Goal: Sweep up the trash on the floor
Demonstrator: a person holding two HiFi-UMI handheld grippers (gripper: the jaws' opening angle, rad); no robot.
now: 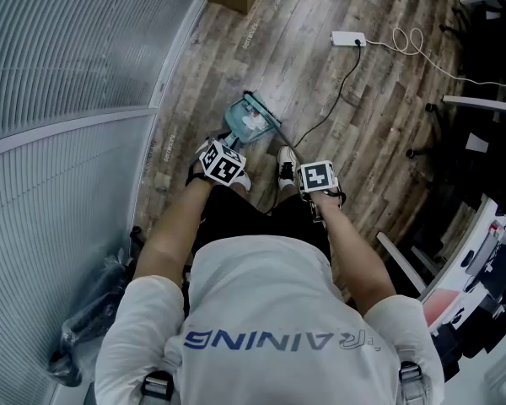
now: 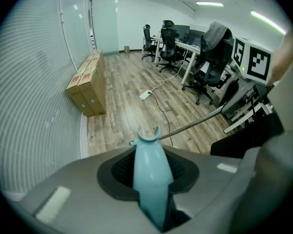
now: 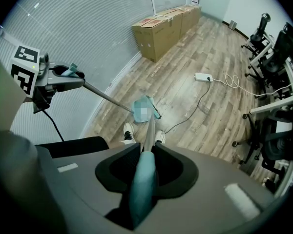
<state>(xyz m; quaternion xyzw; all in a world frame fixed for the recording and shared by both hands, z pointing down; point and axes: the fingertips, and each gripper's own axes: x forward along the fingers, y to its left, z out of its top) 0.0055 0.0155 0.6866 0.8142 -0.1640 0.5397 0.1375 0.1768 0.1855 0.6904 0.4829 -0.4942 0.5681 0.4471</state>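
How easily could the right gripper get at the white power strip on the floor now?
Probably no. The right gripper is shut on the broom handle, and the power strip lies far ahead on the floor, beyond the dustpan.

Teal long-handled dustpan (image 1: pixel 243 125) on floor (image 1: pixel 320 57)

Wood-grain floor (image 1: pixel 320 57), smooth plastic dustpan (image 1: pixel 249 123)

White shirt (image 1: pixel 274 289), upside-down print "TRAINING" across back
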